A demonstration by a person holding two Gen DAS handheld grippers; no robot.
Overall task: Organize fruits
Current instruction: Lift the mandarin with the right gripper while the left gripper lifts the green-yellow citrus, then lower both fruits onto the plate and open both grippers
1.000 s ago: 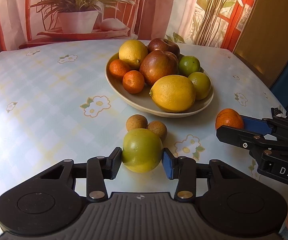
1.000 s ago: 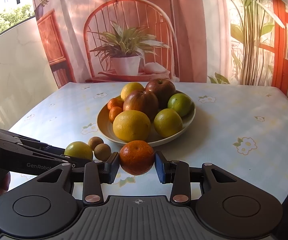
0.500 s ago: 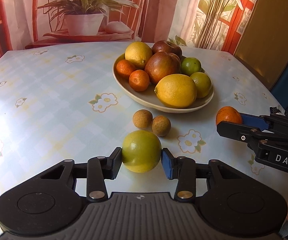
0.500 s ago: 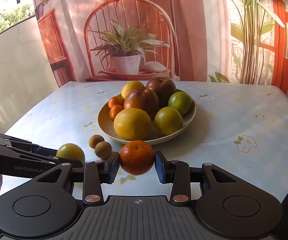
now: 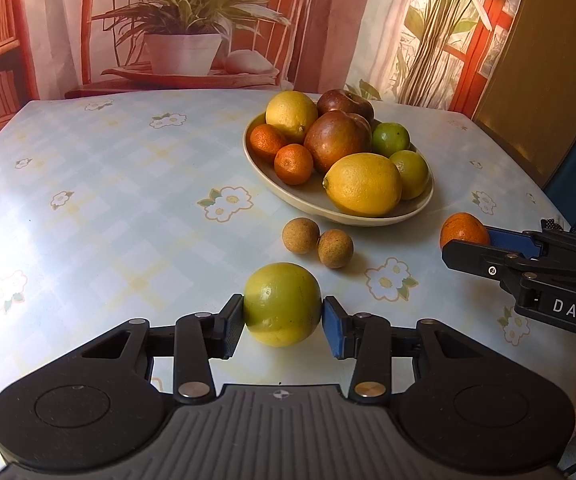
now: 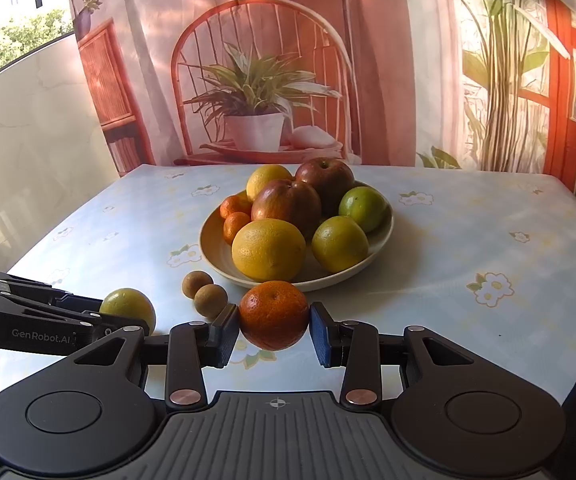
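Progress check, fruit sorting. The cream plate (image 5: 368, 220) sits toward the far right part of the table (image 5: 107, 208) and already carries most of the fruit: two lemons, two red apples, two small tangerines and two green limes, piled touching one another.

Still off the plate, four pieces, all near the table's near edge in front of the plate:
- a yellow-green citrus (image 5: 282, 304), clamped between the pads of the left gripper (image 5: 282, 316). Both pads press its sides. Whether it is lifted or resting on the cloth I cannot tell.
- a tangerine (image 6: 273, 314), clamped the same way in the right gripper (image 6: 273, 330), just in front of the plate's near rim.
- two small brown round fruits (image 5: 318, 242), possibly longans, touching each other on the cloth between the plate and the green citrus. Untouched.

Judgement: roughly two thirds done by count. Both held fruits look ready to go onto the plate. Free room there is mainly along the near-left rim, beside the small tangerines. After that, the brown pair remains, one for each gripper.

Risk noted: the pile is crowded, and a round fruit set on top could roll off.
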